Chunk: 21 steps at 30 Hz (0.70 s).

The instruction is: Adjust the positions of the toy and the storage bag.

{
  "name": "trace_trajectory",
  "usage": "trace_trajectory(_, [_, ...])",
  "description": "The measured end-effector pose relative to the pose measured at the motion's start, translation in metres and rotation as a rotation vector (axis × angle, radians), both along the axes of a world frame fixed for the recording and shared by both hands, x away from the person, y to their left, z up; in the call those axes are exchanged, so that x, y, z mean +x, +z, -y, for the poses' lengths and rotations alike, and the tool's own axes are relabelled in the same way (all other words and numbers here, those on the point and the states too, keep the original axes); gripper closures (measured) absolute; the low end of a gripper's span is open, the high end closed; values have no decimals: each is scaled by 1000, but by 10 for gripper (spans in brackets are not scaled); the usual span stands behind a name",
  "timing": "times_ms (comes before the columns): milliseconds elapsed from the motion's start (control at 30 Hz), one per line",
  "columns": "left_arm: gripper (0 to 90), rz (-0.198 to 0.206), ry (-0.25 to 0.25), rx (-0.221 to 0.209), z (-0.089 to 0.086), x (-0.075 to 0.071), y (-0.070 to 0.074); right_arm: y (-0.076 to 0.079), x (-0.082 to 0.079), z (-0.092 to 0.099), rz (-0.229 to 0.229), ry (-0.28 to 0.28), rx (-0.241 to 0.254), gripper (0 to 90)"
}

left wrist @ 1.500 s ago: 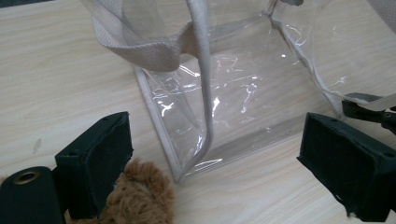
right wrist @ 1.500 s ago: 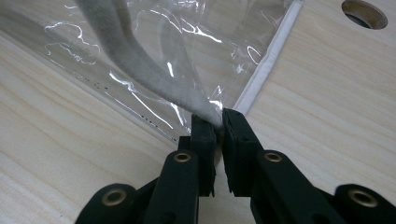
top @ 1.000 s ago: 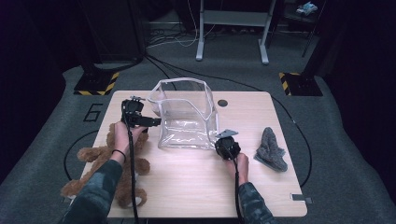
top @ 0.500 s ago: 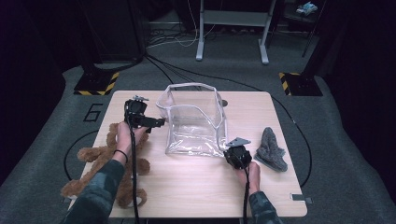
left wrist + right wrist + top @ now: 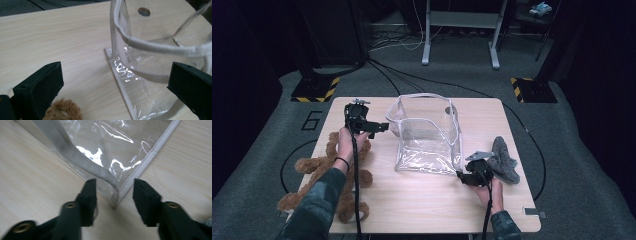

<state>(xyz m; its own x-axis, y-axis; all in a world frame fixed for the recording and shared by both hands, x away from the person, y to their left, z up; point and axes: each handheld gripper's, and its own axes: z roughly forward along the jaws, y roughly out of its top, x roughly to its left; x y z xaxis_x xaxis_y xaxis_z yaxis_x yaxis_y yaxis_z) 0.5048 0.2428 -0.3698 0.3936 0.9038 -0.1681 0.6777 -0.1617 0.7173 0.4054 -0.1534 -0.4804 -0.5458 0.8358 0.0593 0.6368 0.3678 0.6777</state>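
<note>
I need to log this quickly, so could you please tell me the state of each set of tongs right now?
Left tongs: open wide, the clear bag wall between the jaws, unpressed.
Right tongs: just opening, the bag's corner between the jaws, not gripped.

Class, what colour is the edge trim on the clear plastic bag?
White trim on the clear plastic bag, best seen in the right gripper view.

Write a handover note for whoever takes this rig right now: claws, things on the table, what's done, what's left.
Left claw: open, at the clear bag's left rim, not gripping.
Right claw: jaws have just been opening; the bag's near right corner sits between them, unpressed.
Bag stands open mid-table. Brown teddy bear lies on the left edge, grey soft toy on the right.
Done: bag stood open.
Left, probably: put the toys in; none is inside.
</note>
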Motion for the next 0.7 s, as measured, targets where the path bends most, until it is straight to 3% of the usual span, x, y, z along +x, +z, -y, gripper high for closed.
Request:
trace_trajectory(133, [0, -17, 2, -20, 4, 6, 4, 26, -3, 5, 37, 27, 24, 309])
trace_trajectory(167, [0, -25, -2, -6, 5, 8, 6, 34, -4, 6, 40, 22, 28, 269])
trace_trajectory(267, [0, -11, 1, -15, 10, 12, 9, 58, -2, 11, 71, 25, 38, 218])
trace_trajectory(333, [0, 2, -6, -31, 12, 13, 12, 72, 0, 15, 84, 27, 46, 206])
trace_trajectory(467, [1, 20, 21, -9, 16, 20, 20, 97, 4, 18, 114, 15, 57, 191])
trace_trajectory(600, [8, 8, 52, -9, 17, 27, 20, 125, 13, 9, 165, -10, 87, 211])
trace_trajectory(700, [47, -12, 68, 34, 23, 33, 14, 137, 26, -4, 180, -8, 66, 234])
